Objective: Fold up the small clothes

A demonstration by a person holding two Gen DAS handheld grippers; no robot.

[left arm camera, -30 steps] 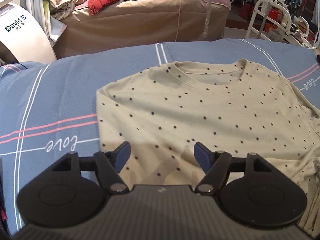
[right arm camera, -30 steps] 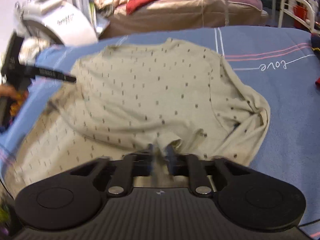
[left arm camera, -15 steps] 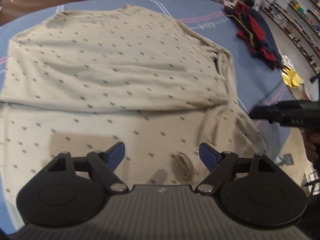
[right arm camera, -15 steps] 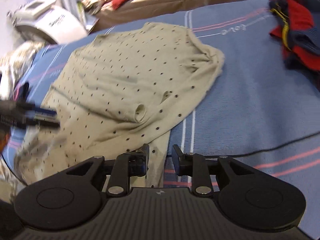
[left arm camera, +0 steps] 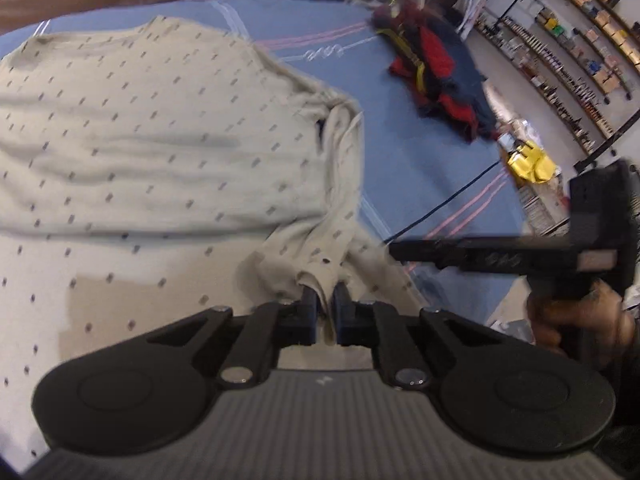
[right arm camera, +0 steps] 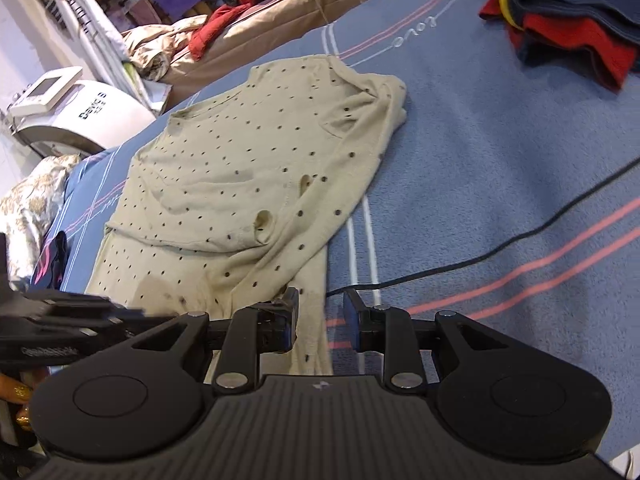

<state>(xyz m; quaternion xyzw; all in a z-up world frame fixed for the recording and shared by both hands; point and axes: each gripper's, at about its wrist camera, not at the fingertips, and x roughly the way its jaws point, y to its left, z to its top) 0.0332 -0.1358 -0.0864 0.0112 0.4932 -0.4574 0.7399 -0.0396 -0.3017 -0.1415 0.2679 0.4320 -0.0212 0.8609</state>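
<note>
A beige dotted shirt (left arm camera: 160, 152) lies spread on the blue bedsheet (left arm camera: 420, 152), its lower half folded up over the body. My left gripper (left arm camera: 326, 308) is shut on a bunched bit of the shirt's cloth at its near right corner. In the right wrist view the shirt (right arm camera: 248, 168) lies ahead and to the left. My right gripper (right arm camera: 321, 316) is open, with the shirt's near edge lying between and under its fingers. The right gripper also shows in the left wrist view (left arm camera: 500, 256) at the right; the left gripper shows at the left edge of the right wrist view (right arm camera: 72, 316).
A pile of red and navy clothes (right arm camera: 568, 12) lies at the far right of the bed. A black cable (right arm camera: 520, 240) runs across the sheet. A white machine (right arm camera: 76, 108) and a brown mattress with red cloth (right arm camera: 256, 4) stand behind. Shelves (left arm camera: 560, 60) line the right wall.
My left gripper swung right across the shirt and shut on the cloth at its near right corner. My right gripper let go of the cloth and opened wider.
</note>
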